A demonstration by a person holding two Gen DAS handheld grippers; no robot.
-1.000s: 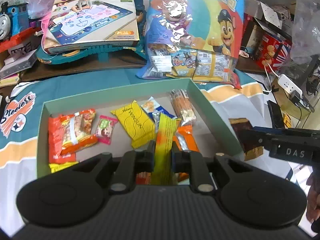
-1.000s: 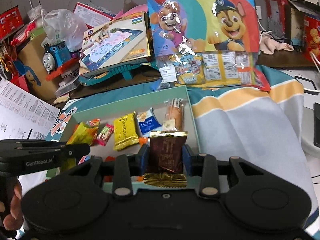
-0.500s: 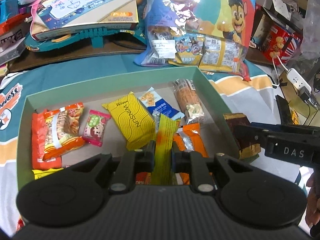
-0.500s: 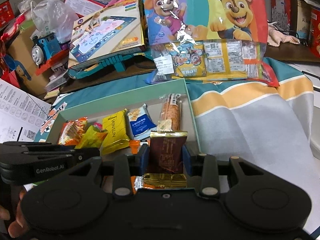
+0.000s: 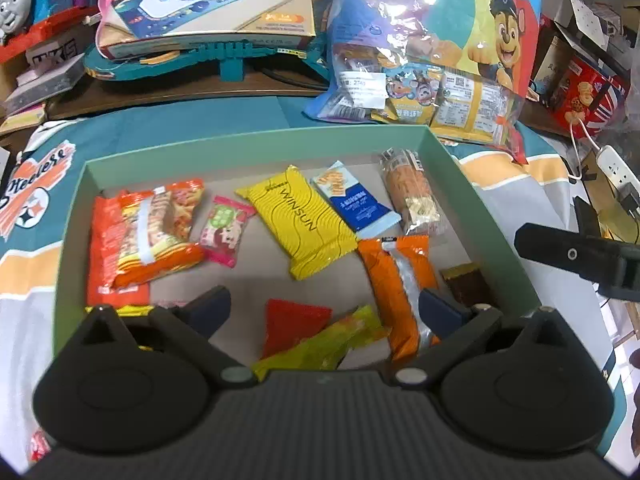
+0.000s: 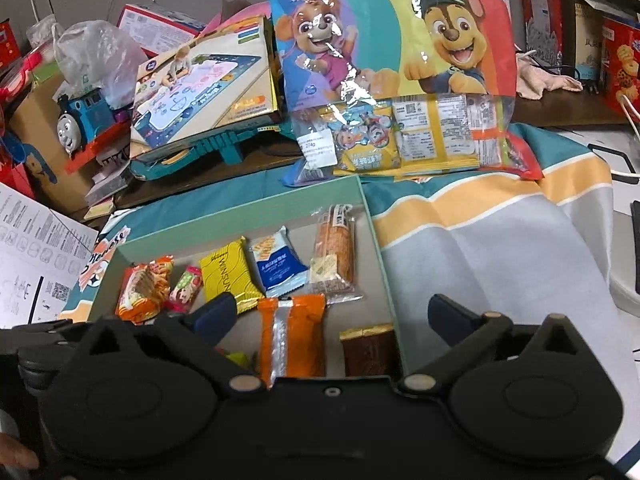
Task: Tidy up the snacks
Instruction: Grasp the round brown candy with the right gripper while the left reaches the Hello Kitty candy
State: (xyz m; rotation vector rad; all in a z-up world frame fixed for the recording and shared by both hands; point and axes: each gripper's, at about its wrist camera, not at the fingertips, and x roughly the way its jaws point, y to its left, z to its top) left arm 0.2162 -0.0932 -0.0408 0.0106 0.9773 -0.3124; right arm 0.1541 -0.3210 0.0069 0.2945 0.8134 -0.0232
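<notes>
Striped cloth (image 6: 500,248), shallow green box (image 5: 256,142), glossy crinkled wrappers, both tongs spread.

Box floor mostly covered, few bare gaps

Green box (image 5: 492,216) walls ring the snacks. Bare floor shows between pink candy (image 5: 224,236) and yellow WINSUN pack (image 5: 300,220), down toward red packet (image 5: 294,326). Orange pack (image 5: 400,284) and brown bar (image 5: 466,286) crowd the right wall. Paw Patrol bag (image 6: 400,92) blocks behind; grey cloth (image 6: 500,272) to the right is open.
</notes>
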